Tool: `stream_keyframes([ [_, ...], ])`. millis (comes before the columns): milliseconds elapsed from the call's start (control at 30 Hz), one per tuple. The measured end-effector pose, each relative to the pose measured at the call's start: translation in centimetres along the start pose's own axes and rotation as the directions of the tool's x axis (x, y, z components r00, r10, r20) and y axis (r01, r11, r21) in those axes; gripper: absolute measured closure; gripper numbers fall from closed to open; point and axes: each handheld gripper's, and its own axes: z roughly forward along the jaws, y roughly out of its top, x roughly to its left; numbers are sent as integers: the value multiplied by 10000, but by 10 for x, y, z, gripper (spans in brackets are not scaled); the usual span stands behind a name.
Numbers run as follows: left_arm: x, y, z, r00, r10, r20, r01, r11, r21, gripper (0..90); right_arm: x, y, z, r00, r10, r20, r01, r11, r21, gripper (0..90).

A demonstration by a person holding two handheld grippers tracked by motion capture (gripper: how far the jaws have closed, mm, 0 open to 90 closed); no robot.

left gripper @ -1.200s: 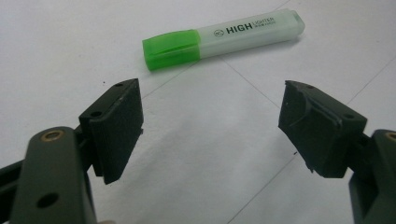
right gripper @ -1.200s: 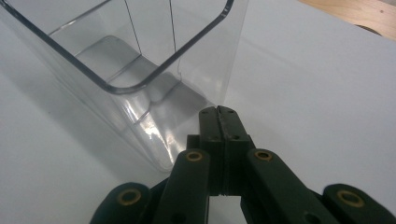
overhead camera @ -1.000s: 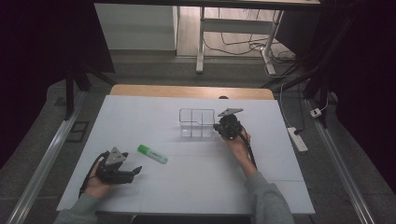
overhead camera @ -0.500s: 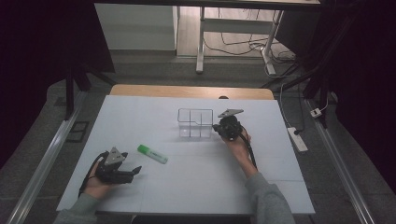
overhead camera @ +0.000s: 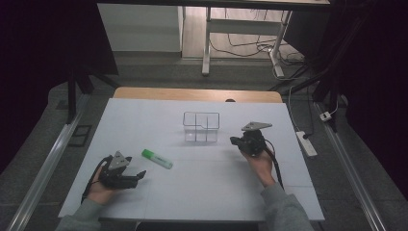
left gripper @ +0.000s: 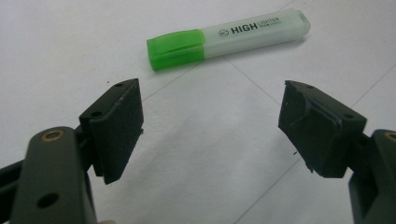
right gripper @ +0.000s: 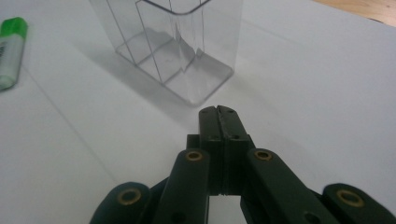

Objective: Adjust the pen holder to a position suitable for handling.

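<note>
A green highlighter (overhead camera: 157,158) lies flat on the white table, its green cap towards the far left; the left gripper view shows it as highlighter (left gripper: 229,38) just beyond the jaws. My left gripper (overhead camera: 139,175) rests low near the front left, open and empty, pointing right, and in its own view my left gripper (left gripper: 210,116) has its jaws wide apart. A clear divided holder (overhead camera: 201,127) stands mid-table, seen close as holder (right gripper: 177,44). My right gripper (overhead camera: 234,141) sits to the right of it, shut with nothing between the pads (right gripper: 219,116).
The white table top (overhead camera: 202,187) has open room in front. A wooden strip (overhead camera: 192,94) runs along the far edge. A power strip (overhead camera: 306,143) lies off the right side, and metal rails run along both sides.
My right gripper has moved away from the clear holder, to the right and towards the front. The left gripper and the highlighter have stayed put.
</note>
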Motion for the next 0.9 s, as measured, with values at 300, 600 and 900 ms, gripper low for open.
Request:
stream_keyframes([
  [300, 0, 0, 0, 10000, -6, -46, 6, 10000, 25, 223, -1, -28, -38, 9996, -151, 222, 152, 9999, -29, 669],
  [600, 2, 0, 1, 9999, -109, -70, 109, 9999, -2, 223, -3, -50, -66, 9997, -236, 70, 237, 9995, -218, 469],
  [900, 9, -1, 1, 9995, -305, -12, 305, 9995, -80, 226, -2, -61, -72, 9994, -351, 27, 351, 9993, -83, 389],
])
